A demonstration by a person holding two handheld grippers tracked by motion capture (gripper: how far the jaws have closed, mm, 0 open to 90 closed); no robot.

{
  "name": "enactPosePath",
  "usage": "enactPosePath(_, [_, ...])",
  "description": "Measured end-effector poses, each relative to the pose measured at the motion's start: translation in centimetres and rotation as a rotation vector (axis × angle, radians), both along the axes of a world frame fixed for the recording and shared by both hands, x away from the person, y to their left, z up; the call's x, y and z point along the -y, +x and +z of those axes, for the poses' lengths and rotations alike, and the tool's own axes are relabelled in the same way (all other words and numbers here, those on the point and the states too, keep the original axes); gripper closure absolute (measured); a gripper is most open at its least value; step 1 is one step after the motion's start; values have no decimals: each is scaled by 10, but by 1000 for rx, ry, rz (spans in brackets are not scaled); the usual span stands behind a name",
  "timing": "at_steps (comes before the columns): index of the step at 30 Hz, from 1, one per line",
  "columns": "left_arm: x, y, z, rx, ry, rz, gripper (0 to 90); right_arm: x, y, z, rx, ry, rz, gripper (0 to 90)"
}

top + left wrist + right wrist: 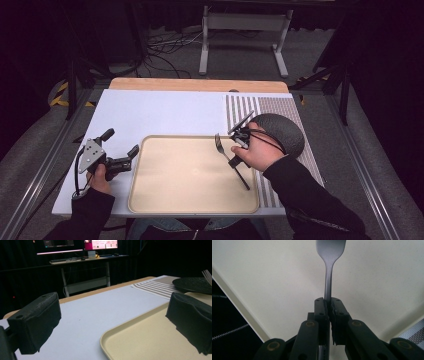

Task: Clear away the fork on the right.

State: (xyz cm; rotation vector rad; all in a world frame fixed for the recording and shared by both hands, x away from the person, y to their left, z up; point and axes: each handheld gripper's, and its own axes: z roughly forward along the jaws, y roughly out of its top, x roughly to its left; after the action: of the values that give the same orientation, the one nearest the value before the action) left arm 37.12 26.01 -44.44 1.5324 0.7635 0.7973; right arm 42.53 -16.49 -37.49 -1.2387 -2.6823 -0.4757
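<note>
A dark metal fork [220, 145] hangs tilted over the right part of a beige tray [185, 190], tines pointing away from the person. My right gripper [233, 159] is shut on its handle. In the right gripper view the jaws pinch the fork [329, 267] at its neck, with the tray's surface [274, 275] behind it. My left gripper [121, 142] rests just left of the tray, open and holding nothing. In the left gripper view its fingers [37, 322] stand wide apart, over the tray's near corner [120, 340].
A dark round plate [282, 131] lies on a striped placemat [240, 107] at the right, close behind the right hand. The tray sits on a white mat [150, 110] over a wooden table. The plate [192, 285] and fork tines [207, 275] show far right in the left gripper view.
</note>
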Motion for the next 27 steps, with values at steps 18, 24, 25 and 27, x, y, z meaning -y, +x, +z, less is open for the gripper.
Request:
enactPosePath(18, [0,0,0,1,0,0,1,3,2,-21,-76,-32,-77,846])
enactPosePath(24, [0,0,0,3,-6,1,1,3,2,-24,-93,-33,-86,845])
enactPosePath(25, [0,0,0,2,-6,0,1,4,2,-24,-92,-37,-87,845])
enactPosePath(27, [0,0,0,2,-5,0,1,3,2,-24,-95,-40,-96,845])
